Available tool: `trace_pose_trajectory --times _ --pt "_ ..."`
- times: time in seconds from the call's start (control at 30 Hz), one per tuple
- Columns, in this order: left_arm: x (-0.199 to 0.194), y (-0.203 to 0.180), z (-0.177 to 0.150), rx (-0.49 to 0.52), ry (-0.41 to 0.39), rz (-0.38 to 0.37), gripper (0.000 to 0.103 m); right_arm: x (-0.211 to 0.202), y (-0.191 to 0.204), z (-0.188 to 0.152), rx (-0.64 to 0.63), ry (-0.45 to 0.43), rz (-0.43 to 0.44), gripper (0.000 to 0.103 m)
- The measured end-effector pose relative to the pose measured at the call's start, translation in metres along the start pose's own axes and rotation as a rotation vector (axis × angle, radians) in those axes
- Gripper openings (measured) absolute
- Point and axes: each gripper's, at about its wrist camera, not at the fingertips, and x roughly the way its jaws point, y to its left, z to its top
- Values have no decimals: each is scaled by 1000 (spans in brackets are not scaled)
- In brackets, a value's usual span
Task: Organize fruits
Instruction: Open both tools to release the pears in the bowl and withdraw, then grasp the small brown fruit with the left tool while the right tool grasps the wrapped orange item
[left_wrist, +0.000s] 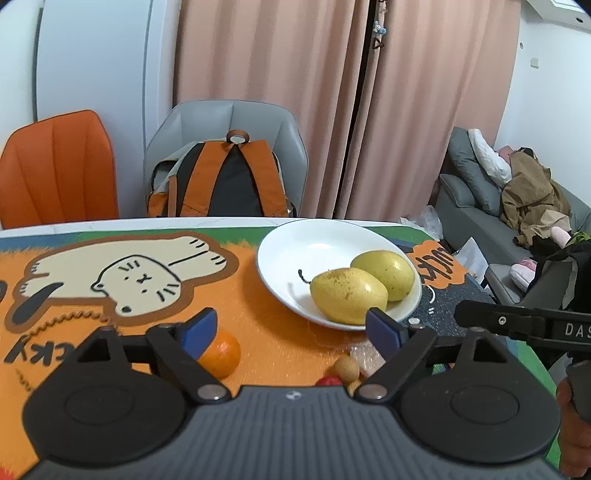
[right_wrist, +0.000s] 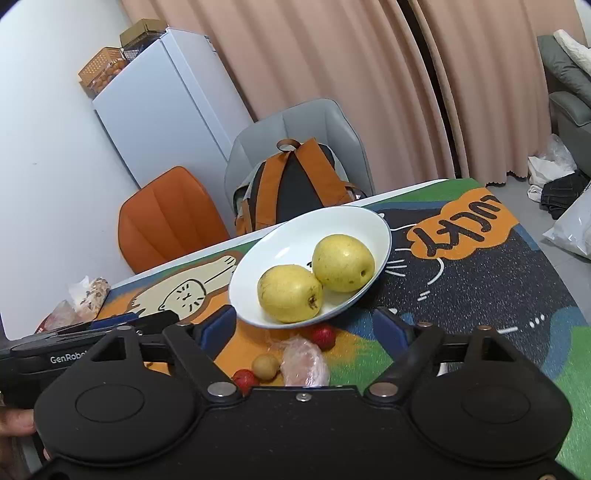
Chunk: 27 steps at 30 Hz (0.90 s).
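Yellow pears (right_wrist: 290, 293) (right_wrist: 342, 263), two of them touching, sit in the white bowl (right_wrist: 295, 236) on the cartoon-mat worktop (right_wrist: 480, 288). Left tool (left_wrist: 291, 326) and right tool (right_wrist: 304, 326) both hang spread wide, gripping nothing. Orange (left_wrist: 221, 354), red berries (right_wrist: 324, 336) and a longan (right_wrist: 265, 366) lie just in front of the bowl.

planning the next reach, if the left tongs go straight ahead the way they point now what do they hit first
Probably the near rim of the white plate and the front pear on it. The left tongs are open and empty, and depth is hard to judge; the orange sits just off-line by the left finger.
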Motion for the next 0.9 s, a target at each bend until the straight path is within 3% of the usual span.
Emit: trace_pose_trajectory --times 0.13,0.9 --pt "-12 4 -5 -13 2 -12 91 -12 2 -4 5 -18 -9 103" --pt "-66 50 -36 -137 -30 14 94 -41 15 -36 -8 9 -50 103"
